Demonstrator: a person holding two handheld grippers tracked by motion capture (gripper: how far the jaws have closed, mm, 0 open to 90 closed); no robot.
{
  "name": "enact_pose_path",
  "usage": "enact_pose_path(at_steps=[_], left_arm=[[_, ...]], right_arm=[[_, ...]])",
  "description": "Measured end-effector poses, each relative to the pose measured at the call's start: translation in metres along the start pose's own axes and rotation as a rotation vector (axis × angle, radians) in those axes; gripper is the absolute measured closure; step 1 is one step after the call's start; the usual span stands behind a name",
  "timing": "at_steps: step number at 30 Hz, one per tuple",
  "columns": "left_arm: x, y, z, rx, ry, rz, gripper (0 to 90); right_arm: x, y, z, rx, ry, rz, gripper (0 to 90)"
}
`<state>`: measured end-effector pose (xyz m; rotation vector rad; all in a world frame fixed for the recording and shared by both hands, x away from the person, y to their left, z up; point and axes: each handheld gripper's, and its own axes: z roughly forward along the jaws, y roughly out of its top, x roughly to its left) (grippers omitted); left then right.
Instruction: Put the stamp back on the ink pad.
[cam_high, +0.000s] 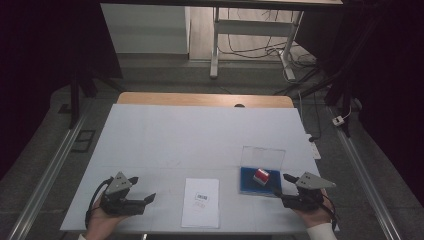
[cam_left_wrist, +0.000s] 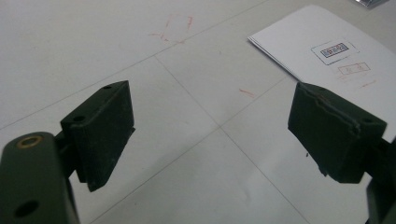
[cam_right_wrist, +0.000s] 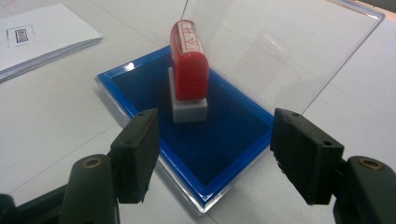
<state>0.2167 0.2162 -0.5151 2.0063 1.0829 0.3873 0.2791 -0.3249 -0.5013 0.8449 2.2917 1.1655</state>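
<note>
**Reaching for the stamp on the ink pad**

In the lower right of the high view, our right gripper (cam_right_wrist: 212, 156) has its jaws wide and empty, aimed at the red plastic stamp with grey base (cam_right_wrist: 187, 70). It stands upright on the blue ink pad (cam_right_wrist: 224, 140), whose clear lid (cam_right_wrist: 280, 51) is raised, probably for inking. Our left gripper (cam_left_wrist: 212, 135), also wide and empty, waits beside the white paper sheets (cam_left_wrist: 327, 51).

High view: from above, facing forward and down over the whole tabletop (cam_high: 200, 135). Gripper views: low, close. Shared with both: the paper sheets (cam_high: 200, 202).
</note>
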Motion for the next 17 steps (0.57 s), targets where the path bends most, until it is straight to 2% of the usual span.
enact_pose_path(at_steps=[17], left_arm=[[0.0026,-0.0001,-0.0009,-0.002,0.007,-0.001,14.8]], right_arm=[[0.003,0.0021,0.0009,0.012,-0.008,-0.022,33.1]])
